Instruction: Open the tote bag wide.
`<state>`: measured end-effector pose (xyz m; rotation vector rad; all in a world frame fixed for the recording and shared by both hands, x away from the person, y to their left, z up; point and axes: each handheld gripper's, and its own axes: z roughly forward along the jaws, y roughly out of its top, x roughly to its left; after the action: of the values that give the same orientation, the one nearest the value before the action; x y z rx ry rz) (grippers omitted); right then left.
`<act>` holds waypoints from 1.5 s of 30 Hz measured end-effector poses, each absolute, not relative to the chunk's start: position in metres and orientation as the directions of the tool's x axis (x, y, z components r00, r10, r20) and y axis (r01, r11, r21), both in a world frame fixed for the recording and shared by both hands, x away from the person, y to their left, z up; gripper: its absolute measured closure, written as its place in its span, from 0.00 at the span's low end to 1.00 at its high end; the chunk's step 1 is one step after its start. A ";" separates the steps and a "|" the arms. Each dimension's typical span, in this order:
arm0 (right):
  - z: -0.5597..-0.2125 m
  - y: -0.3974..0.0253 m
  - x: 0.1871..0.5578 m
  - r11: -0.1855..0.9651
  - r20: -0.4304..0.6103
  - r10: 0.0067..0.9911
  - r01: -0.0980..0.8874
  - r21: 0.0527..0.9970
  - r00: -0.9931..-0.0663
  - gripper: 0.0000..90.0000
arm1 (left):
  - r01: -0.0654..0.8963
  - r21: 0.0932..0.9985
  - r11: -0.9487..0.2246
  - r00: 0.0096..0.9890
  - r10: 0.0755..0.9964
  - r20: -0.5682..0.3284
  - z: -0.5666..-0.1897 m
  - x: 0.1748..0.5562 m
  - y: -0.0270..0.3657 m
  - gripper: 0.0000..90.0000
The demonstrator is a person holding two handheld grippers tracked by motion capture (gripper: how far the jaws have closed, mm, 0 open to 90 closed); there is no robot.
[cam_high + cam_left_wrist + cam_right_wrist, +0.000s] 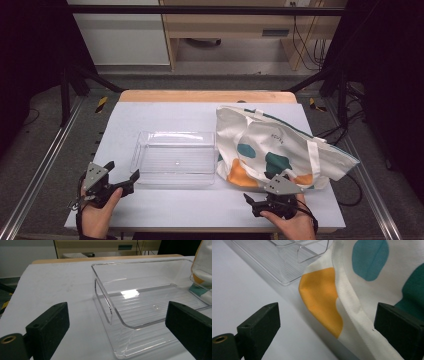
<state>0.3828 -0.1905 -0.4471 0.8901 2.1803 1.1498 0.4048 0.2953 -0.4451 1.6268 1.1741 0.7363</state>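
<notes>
A clear plastic bin (175, 157) lies empty in the middle of the table. Right of it, touching its right end, a white tote bag (280, 145) with teal, green and orange patches lies on its side. My left gripper (121, 171) stands open at the bin's near-left corner. In the left gripper view that corner of the bin (140, 302) sits between the wide-apart jaws of the left gripper (117, 330). My right gripper (264, 194) is open at the bag's near edge. In the right gripper view the bag's orange corner (322, 297) lies between the jaws of the right gripper (328, 327), with the bin (287, 260) behind.
The white table top (165, 117) has a wooden strip (205, 96) along its far edge. Metal rails (45, 160) run along the floor on both sides. Cables (345, 130) lie to the right, and a cabinet (225, 25) stands behind the table.
</notes>
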 end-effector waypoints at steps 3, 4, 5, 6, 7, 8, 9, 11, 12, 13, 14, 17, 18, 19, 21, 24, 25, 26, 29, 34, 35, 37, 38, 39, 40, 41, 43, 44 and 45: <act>-0.446 -0.193 0.383 0.415 -0.134 0.755 0.308 0.856 -0.642 0.09 | 0.344 0.936 -0.070 0.342 0.938 -0.055 -0.444 0.406 0.297 0.06; -0.446 -0.194 0.383 0.415 -0.137 0.756 0.306 0.857 -0.641 0.10 | 0.339 0.938 -0.066 0.338 0.939 -0.056 -0.444 0.406 0.297 0.06; -0.446 -0.194 0.383 0.420 -0.144 0.755 0.302 0.856 -0.639 0.11 | 0.332 0.941 -0.065 0.336 0.940 -0.054 -0.443 0.406 0.297 0.06; -0.446 -0.194 0.383 0.424 -0.152 0.756 0.299 0.855 -0.637 0.11 | 0.328 0.942 -0.067 0.332 0.942 -0.048 -0.443 0.406 0.298 0.06; -0.445 -0.195 0.383 0.426 -0.155 0.757 0.299 0.854 -0.635 0.12 | 0.326 0.943 -0.072 0.328 0.944 -0.041 -0.442 0.406 0.298 0.06; -0.445 -0.195 0.382 0.427 -0.160 0.759 0.296 0.854 -0.632 0.14 | 0.325 0.943 -0.075 0.326 0.945 -0.037 -0.442 0.406 0.298 0.06; -0.444 -0.195 0.382 0.425 -0.161 0.759 0.294 0.856 -0.631 0.15 | 0.324 0.943 -0.076 0.324 0.946 -0.035 -0.442 0.406 0.298 0.06; -0.442 -0.194 0.380 0.417 -0.161 0.754 0.276 0.866 -0.637 0.21 | 0.326 0.942 -0.077 0.322 0.946 -0.034 -0.442 0.404 0.299 0.06; -0.439 -0.193 0.378 0.415 -0.166 0.751 0.262 0.871 -0.639 0.22 | 0.325 0.942 -0.080 0.322 0.946 -0.031 -0.442 0.403 0.300 0.06; -0.437 -0.193 0.378 0.417 -0.174 0.751 0.253 0.873 -0.637 0.24 | 0.325 0.942 -0.078 0.322 0.946 -0.033 -0.442 0.403 0.300 0.07; -0.434 -0.192 0.377 0.411 -0.175 0.755 0.248 0.877 -0.631 0.27 | 0.325 0.943 -0.075 0.325 0.945 -0.037 -0.442 0.403 0.300 0.07; -0.425 -0.193 0.377 0.383 -0.158 0.770 0.250 0.889 -0.618 0.33 | 0.319 0.945 -0.071 0.327 0.944 -0.039 -0.442 0.403 0.300 0.07; -0.407 -0.197 0.378 0.361 -0.150 0.776 0.236 0.902 -0.612 0.39 | 0.323 0.943 -0.080 0.329 0.944 -0.033 -0.442 0.404 0.299 0.07; -0.399 -0.199 0.379 0.367 -0.164 0.780 0.229 0.902 -0.604 0.40 | 0.323 0.943 -0.080 0.329 0.944 -0.033 -0.442 0.404 0.299 0.07; -0.375 -0.204 0.381 0.381 -0.197 0.786 0.209 0.901 -0.586 0.44 | 0.331 0.940 -0.083 0.333 0.942 -0.034 -0.443 0.404 0.298 0.07; -0.343 -0.210 0.388 0.458 -0.290 0.768 0.174 0.872 -0.571 0.50 | 0.326 0.942 -0.083 0.341 0.939 -0.035 -0.442 0.404 0.297 0.07; -0.336 -0.212 0.391 0.481 -0.313 0.762 0.172 0.860 -0.568 0.51 | 0.327 0.941 -0.088 0.343 0.939 -0.032 -0.442 0.403 0.296 0.07; -0.327 -0.215 0.396 0.512 -0.343 0.753 0.173 0.841 -0.561 0.52 | 0.325 0.942 -0.087 0.345 0.938 -0.032 -0.441 0.403 0.295 0.07; -0.311 -0.227 0.409 0.569 -0.395 0.738 0.190 0.800 -0.547 0.56 | 0.323 0.941 -0.100 0.354 0.935 -0.022 -0.441 0.403 0.293 0.08; -0.304 -0.248 0.429 0.621 -0.436 0.728 0.240 0.746 -0.528 0.63 | 0.321 0.939 -0.122 0.376 0.927 -0.008 -0.441 0.402 0.289 0.08; -0.305 -0.251 0.432 0.627 -0.439 0.728 0.253 0.737 -0.526 0.64 | 0.320 0.939 -0.129 0.376 0.927 -0.001 -0.441 0.401 0.288 0.08; -0.308 -0.255 0.436 0.630 -0.434 0.729 0.273 0.727 -0.529 0.66 | 0.314 0.938 -0.144 0.377 0.926 0.016 -0.439 0.400 0.287 0.08; -0.309 -0.255 0.438 0.631 -0.429 0.727 0.275 0.725 -0.537 0.67 | 0.310 0.940 -0.145 0.378 0.926 0.018 -0.439 0.399 0.287 0.08; -0.311 -0.256 0.438 0.636 -0.433 0.724 0.275 0.721 -0.537 0.67 | 0.304 0.941 -0.150 0.382 0.924 0.024 -0.438 0.399 0.286 0.08; -0.312 -0.256 0.440 0.639 -0.433 0.723 0.282 0.715 -0.538 0.67 | 0.302 0.942 -0.148 0.382 0.924 0.023 -0.437 0.398 0.286 0.08; -0.312 -0.256 0.440 0.639 -0.433 0.723 0.282 0.715 -0.538 0.67 | 0.302 0.942 -0.148 0.382 0.924 0.023 -0.437 0.398 0.286 0.08; -0.316 -0.260 0.445 0.632 -0.425 0.735 0.306 0.712 -0.528 0.67 | 0.296 0.944 -0.144 0.392 0.920 0.017 -0.436 0.396 0.285 0.08; -0.317 -0.261 0.446 0.631 -0.419 0.735 0.311 0.710 -0.533 0.67 | 0.292 0.945 -0.145 0.393 0.920 0.020 -0.435 0.396 0.285 0.08; -0.317 -0.262 0.447 0.630 -0.418 0.736 0.313 0.711 -0.532 0.67 | 0.294 0.945 -0.143 0.393 0.919 0.017 -0.435 0.397 0.284 0.09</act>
<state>0.4473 -0.2617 -0.3174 0.8166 2.1239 0.7459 0.3971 0.2844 -0.4354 1.6646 1.0836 0.7940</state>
